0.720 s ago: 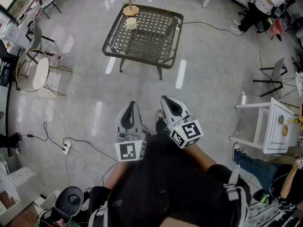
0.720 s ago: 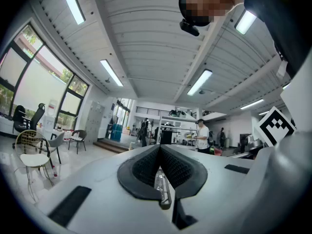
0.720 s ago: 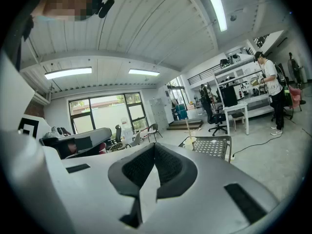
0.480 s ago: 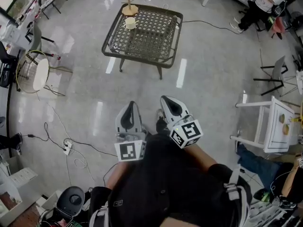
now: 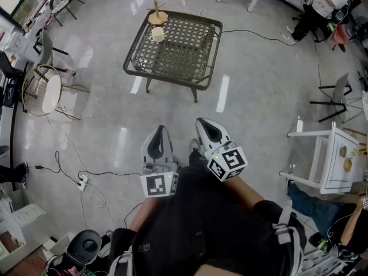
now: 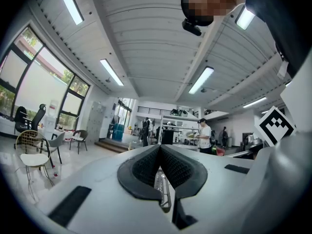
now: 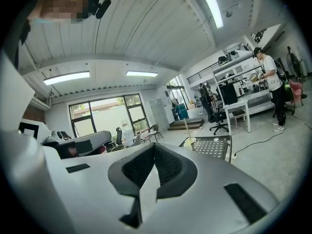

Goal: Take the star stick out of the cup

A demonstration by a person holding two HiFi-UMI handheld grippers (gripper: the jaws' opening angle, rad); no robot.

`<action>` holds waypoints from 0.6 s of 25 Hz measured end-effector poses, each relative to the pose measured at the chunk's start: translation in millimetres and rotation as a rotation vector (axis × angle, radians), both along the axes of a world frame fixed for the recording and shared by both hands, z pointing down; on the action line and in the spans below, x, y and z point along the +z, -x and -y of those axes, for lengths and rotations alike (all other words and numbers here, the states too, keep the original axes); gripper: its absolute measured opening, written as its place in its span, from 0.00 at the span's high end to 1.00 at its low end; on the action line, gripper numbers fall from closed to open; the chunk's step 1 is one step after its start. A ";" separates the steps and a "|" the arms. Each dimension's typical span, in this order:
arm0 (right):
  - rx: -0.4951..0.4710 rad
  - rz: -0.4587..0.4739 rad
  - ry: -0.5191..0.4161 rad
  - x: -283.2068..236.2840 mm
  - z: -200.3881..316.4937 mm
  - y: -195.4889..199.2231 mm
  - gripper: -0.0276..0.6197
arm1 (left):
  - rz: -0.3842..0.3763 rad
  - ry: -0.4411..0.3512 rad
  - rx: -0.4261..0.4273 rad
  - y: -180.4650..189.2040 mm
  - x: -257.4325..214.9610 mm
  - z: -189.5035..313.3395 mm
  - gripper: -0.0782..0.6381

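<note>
A: Now, materials first. What stands ahead?
B: A low table (image 5: 181, 45) with a dark metal frame, square with rounded corners and an open lattice top. On its far left corner is a small pale cup (image 5: 157, 34), cylindrical. Just behind it lies a flat wooden disc (image 5: 157, 16) carrying a thin upright rod (image 5: 154, 2).
A: Star stick?
B: Too small to make out from here; nothing legible at the cup's rim.
A: Room?
B: Glossy pale grey floor (image 5: 115, 114) with strip-light reflections. Loose cables (image 5: 80, 174) at left, a wire-frame chair (image 5: 41, 89) with a white seat, a white side table (image 5: 322, 154) at right. Ribbed white ceiling (image 6: 146, 48) overhead.
A: Grippers?
B: Left gripper (image 5: 159, 132) and right gripper (image 5: 204, 125) — smooth grey shells, black ribbed pads (image 6: 146, 167) — are held side by side close to the person's torso, pointing roughly level toward the table. Each pair of jaws is pressed together with nothing between. The cup is well apart — ahead and slightly left of both.
</note>
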State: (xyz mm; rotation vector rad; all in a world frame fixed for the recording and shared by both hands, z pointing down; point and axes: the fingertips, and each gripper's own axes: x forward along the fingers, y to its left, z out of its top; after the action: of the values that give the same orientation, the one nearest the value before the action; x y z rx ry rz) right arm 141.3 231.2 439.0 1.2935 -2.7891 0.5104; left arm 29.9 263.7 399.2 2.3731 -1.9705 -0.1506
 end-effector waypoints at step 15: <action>-0.120 0.005 0.000 10.2 72.3 -23.5 0.94 | 0.060 0.005 -0.048 -47.8 3.4 65.8 0.87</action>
State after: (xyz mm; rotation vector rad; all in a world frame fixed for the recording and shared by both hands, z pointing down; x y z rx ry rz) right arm 164.8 158.9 449.1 1.1168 -2.8481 0.5083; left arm 77.7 197.9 402.6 2.3560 -2.0518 -0.0780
